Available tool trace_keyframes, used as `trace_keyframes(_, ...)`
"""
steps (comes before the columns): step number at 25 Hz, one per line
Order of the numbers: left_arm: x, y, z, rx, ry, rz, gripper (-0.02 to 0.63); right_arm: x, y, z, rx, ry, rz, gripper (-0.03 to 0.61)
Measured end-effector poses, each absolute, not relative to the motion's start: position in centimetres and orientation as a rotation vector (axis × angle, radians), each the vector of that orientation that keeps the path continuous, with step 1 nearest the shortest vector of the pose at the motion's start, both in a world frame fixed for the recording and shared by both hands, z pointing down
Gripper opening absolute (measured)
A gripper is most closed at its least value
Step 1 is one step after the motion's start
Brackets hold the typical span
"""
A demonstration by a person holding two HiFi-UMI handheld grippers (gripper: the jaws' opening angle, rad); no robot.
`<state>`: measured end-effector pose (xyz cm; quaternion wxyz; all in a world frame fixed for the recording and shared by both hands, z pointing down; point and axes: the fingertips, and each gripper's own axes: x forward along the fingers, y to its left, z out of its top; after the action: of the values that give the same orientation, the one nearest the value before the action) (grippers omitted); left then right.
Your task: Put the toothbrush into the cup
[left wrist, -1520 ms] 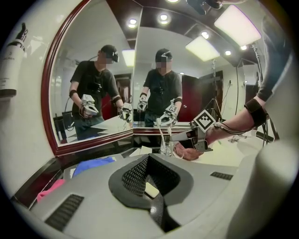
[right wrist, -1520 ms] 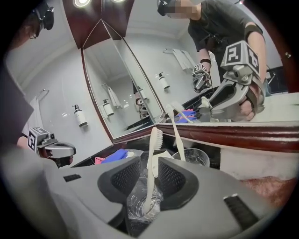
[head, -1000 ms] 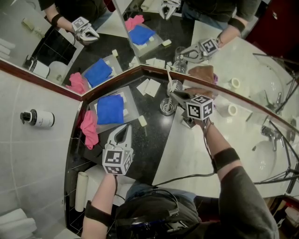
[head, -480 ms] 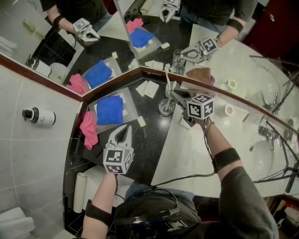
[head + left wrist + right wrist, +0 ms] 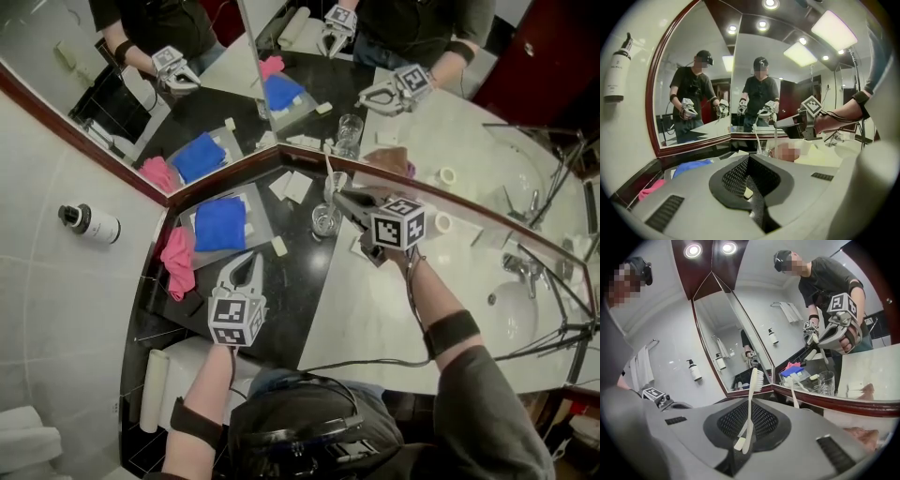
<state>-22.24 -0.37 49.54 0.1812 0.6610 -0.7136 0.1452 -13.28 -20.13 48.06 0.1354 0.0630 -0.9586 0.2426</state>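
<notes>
the right gripper's [image 5: 343,194] jaws are nearly shut, pinching the toothbrush [image 5: 750,405] low on its handle. the brush stands about upright with its bristles up, probably so the handle end can go into the cup first. it is held in the air at the far corner where the two mirrors meet, just above and slightly to the right of the glass cup [image 5: 325,219], which stands on the dark surface [image 5: 300,272]. the brush does not look to be inside the cup yet. since the grip sits close to the handle's tail, little of the brush hangs below the jaws, so the drop will likely need the tail lined up over the rim before letting go.

the left gripper [image 5: 248,259] has its jaws fully together with nothing between them. it hovers nearer and to the left, beside the blue cloth [image 5: 221,222], seemingly parked out of the way because the job needs only one gripper.
</notes>
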Motion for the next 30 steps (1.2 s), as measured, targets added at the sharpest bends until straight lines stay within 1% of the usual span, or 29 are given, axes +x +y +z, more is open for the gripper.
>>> trace_keyframes(6,-21.9,0.9,49.5,1.867,-2.02,0.372,0.0,-12.2,-13.5,48.7,0.122,-2.721,0.771,0.037)
trace_keyframes(14,-21.5,3.6,50.7,1.847,-1.988,0.378,0.0,-11.8,-4.6,55.4,0.079,-2.569,0.992,0.037)
trace_keyframes(30,-22.4,6.8,54.0,1.819,-1.93,0.363,0.0,-12.4,2.1,63.6,0.039,-2.34,1.283,0.04)
